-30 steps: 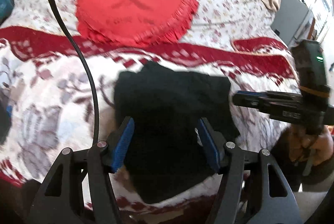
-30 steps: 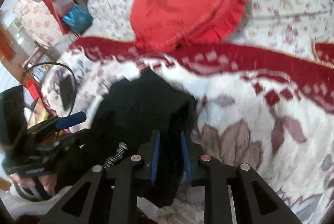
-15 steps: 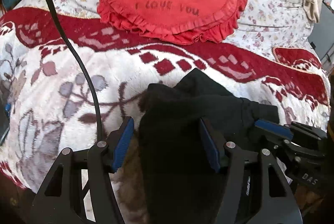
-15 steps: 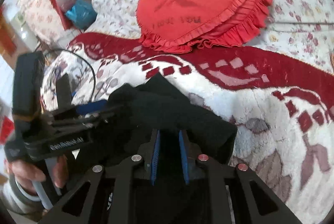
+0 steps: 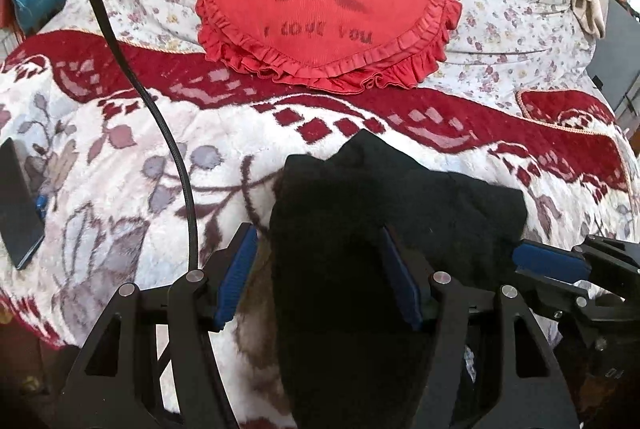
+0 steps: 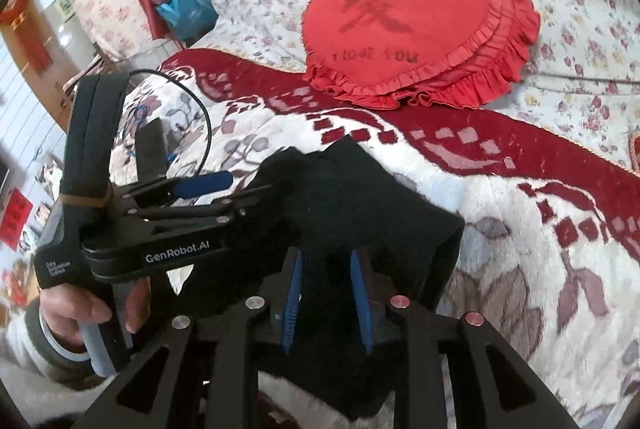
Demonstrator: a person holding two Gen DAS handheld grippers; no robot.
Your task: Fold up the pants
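The black pants (image 5: 384, 213) lie bunched and partly folded on the white and red floral blanket (image 5: 120, 165). My left gripper (image 5: 320, 269) is open, its blue pads either side of the pants' near left part. My right gripper (image 6: 326, 289) is shut on a fold of the black pants (image 6: 360, 197) near their right edge. The right gripper shows at the lower right of the left wrist view (image 5: 560, 261). The left gripper shows at the left of the right wrist view (image 6: 208, 185), beside the pants.
A red heart-shaped frilled cushion (image 5: 320, 5) lies beyond the pants on a flowered sheet. A black cable (image 5: 168, 149) runs over the blanket on the left. A dark phone (image 5: 16, 205) lies at the far left. Bags and furniture (image 6: 176, 1) stand beside the bed.
Both grippers have moved forward over the bed, carrying the pants toward the red cushion. The right gripper stays shut on the fabric and has come close beside the left one.
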